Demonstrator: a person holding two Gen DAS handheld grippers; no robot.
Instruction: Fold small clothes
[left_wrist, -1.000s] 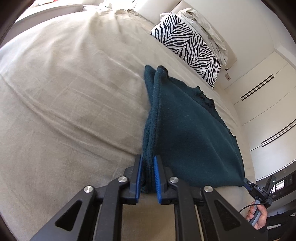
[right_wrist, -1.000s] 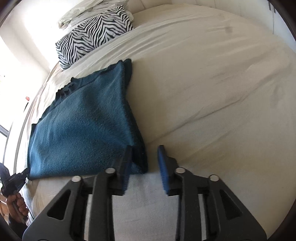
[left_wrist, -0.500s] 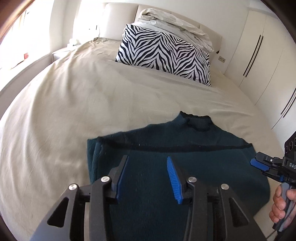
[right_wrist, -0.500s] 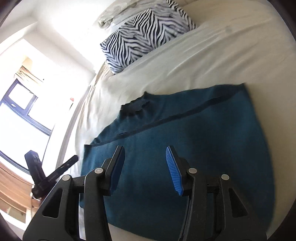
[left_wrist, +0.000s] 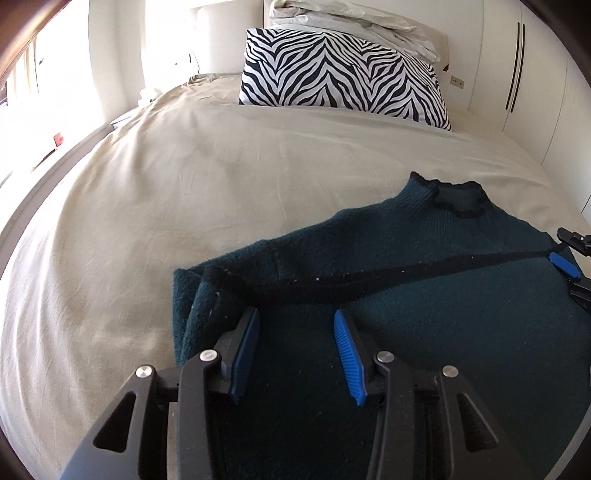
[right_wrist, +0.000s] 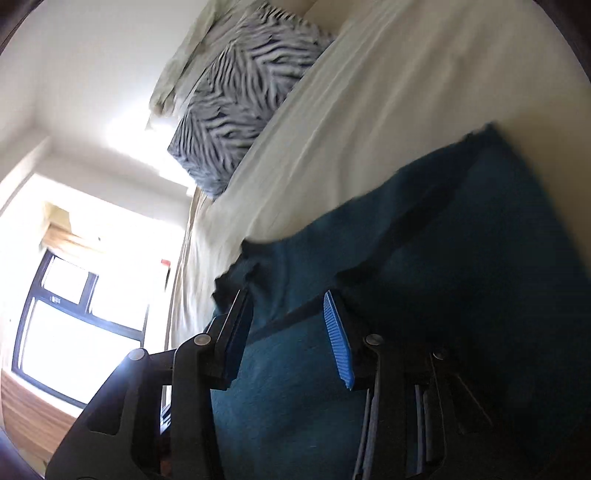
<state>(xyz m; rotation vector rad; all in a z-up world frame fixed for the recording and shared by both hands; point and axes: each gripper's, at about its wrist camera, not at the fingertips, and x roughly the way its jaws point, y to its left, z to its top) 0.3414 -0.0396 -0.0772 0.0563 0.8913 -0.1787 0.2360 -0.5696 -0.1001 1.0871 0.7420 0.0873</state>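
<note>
In the left wrist view we held the left hand-held gripper (left_wrist: 295, 350) with its jaws apart and nothing between them, low over the near left part of the sweater (left_wrist: 424, 295). The sweater lay on the bed (left_wrist: 166, 206), its lower part folded up so a dark hem crossed it from left to right, with the collar at the far right. The right hand-held gripper (left_wrist: 567, 258) showed at the right edge, over the sweater's right side. A zebra pillow (left_wrist: 340, 74) stood at the far end of the bed.

In the right wrist view, which was blurred, our right hand-held gripper (right_wrist: 288, 336) was also spread open and empty above the sweater (right_wrist: 461, 240). The pillow (right_wrist: 240, 110) lay far left, and a window (right_wrist: 74, 314) was at the left.
</note>
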